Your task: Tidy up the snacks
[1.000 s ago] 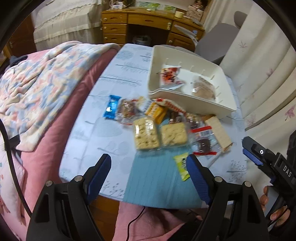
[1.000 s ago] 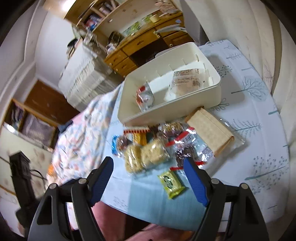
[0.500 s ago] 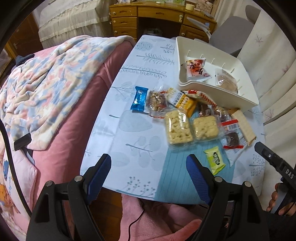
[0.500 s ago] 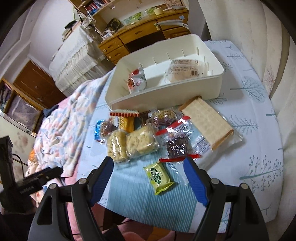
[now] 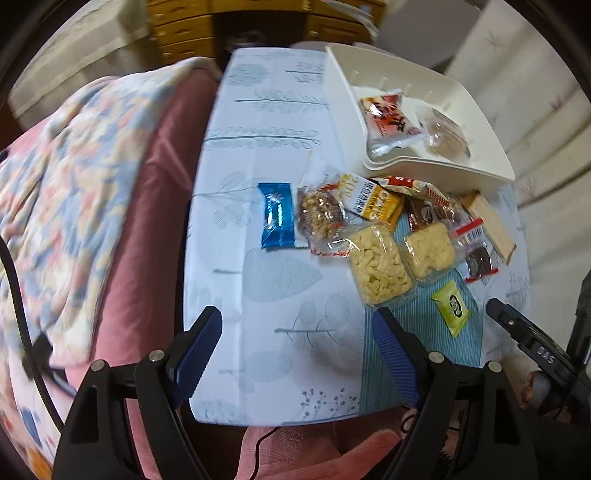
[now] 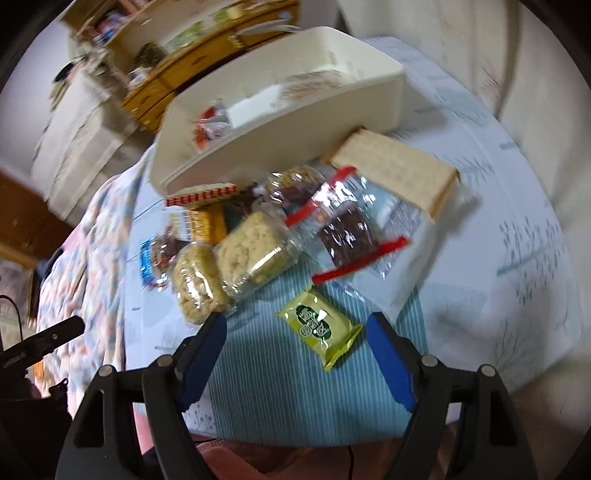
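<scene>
Several wrapped snacks lie in a pile on the table in front of a cream bin (image 5: 439, 173) (image 6: 280, 122). The bin holds a red-and-white packet (image 5: 388, 118) and a clear-wrapped round cake (image 5: 445, 134). Loose snacks include a blue bar (image 5: 276, 216), two pale puffed-rice blocks (image 5: 378, 264) (image 6: 255, 251), a dark cookie pack (image 6: 347, 236), a tan cracker pack (image 6: 399, 170) and a small green packet (image 5: 452, 308) (image 6: 317, 328). My left gripper (image 5: 295, 349) is open and empty over the table's near edge. My right gripper (image 6: 295, 354) is open and empty, just short of the green packet.
The table has a leaf-print cloth (image 5: 266, 147) with a blue striped mat (image 6: 295, 387) at the near edge. A pink sofa with a flowered blanket (image 5: 66, 192) lies left. A wooden desk (image 5: 229, 26) stands behind. Curtains (image 6: 535, 74) hang right.
The left gripper has swung left and lower towards the table's near edge. The right gripper has moved down and closer to the green packet. Both stay open.
</scene>
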Tool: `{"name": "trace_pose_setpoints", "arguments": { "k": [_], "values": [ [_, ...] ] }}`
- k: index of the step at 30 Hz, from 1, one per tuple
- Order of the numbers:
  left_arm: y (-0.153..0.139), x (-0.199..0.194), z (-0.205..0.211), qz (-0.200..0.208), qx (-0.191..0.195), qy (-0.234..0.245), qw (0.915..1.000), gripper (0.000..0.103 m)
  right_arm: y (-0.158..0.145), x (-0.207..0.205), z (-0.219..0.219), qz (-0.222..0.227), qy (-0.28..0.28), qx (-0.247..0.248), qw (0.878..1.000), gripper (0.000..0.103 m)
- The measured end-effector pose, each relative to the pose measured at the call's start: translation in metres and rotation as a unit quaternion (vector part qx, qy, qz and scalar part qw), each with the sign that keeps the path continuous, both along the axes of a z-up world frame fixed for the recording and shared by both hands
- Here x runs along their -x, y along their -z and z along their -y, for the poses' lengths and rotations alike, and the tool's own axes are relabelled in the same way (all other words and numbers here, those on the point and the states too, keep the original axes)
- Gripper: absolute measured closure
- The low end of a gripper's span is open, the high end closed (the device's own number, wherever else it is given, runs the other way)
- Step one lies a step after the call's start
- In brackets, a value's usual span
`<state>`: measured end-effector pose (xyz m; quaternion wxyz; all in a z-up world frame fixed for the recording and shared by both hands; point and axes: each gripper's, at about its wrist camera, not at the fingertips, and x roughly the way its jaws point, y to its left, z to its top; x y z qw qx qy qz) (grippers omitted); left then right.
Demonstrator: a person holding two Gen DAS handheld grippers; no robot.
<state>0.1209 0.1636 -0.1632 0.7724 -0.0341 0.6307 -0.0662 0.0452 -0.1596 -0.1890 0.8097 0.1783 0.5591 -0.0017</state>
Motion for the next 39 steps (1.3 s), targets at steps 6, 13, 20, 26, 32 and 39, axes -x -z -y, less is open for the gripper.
{"name": "trace_pose_setpoints", "arguments": {
  "k": [6,13,20,26,32,39],
  "values": [
    [0.022,-0.031,-0.007,-0.046,0.061,0.037,0.9964,0.021,0.012,0.009,-0.015,-0.014,0.055,0.034,0.998,0.024],
    [0.052,-0.063,-0.004,-0.101,0.090,0.022,0.9905,0.021,0.020,0.020,-0.033,-0.031,0.058,0.080,0.995,0.024],
    [0.079,-0.092,0.001,-0.141,0.086,-0.027,0.9859,0.021,0.031,0.014,-0.039,-0.045,0.019,0.126,0.991,0.024],
    [0.097,-0.110,0.004,-0.171,0.074,-0.068,0.9802,0.021,0.043,-0.003,-0.038,-0.055,-0.040,0.142,0.988,0.025],
    [0.114,-0.122,0.010,-0.187,0.066,-0.097,0.9753,0.025,0.047,-0.021,-0.031,-0.060,-0.082,0.134,0.986,0.033],
    [0.123,-0.130,0.016,-0.194,0.042,-0.122,0.9726,0.034,0.056,-0.035,-0.027,-0.077,-0.124,0.112,0.983,0.044]
  ]
}}
